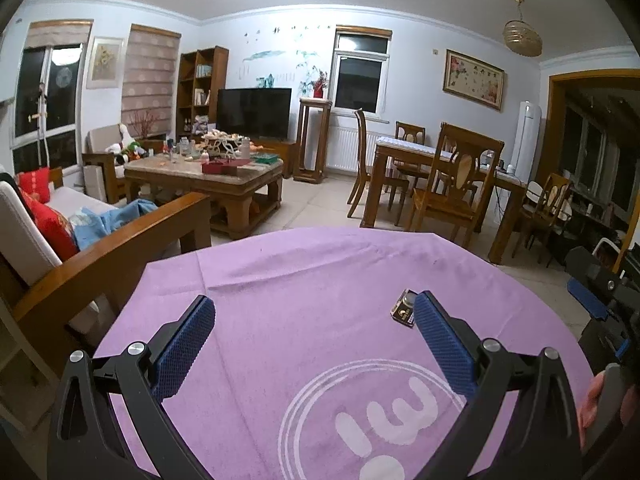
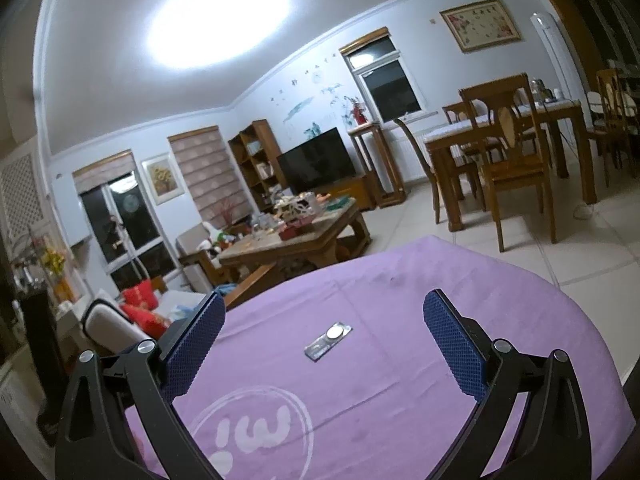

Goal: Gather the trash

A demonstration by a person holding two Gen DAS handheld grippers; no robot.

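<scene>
A small dark blister pack with a silver coin cell (image 1: pixel 404 307) lies flat on the purple cloth (image 1: pixel 304 280) of a round table. In the left wrist view it sits just beyond my right fingertip. My left gripper (image 1: pixel 316 316) is open and empty above the cloth. In the right wrist view the same pack (image 2: pixel 329 340) lies between and just ahead of my fingers. My right gripper (image 2: pixel 323 312) is open and empty over the cloth (image 2: pixel 400 380). The right gripper's body also shows at the right edge of the left wrist view (image 1: pixel 600 304).
A wooden sofa (image 1: pixel 120 236) with red cushions stands left of the table. A cluttered coffee table (image 1: pixel 208 172) and a TV (image 1: pixel 254 112) are beyond. A dining table with chairs (image 1: pixel 448 176) stands to the right. A white logo (image 1: pixel 384 412) marks the cloth.
</scene>
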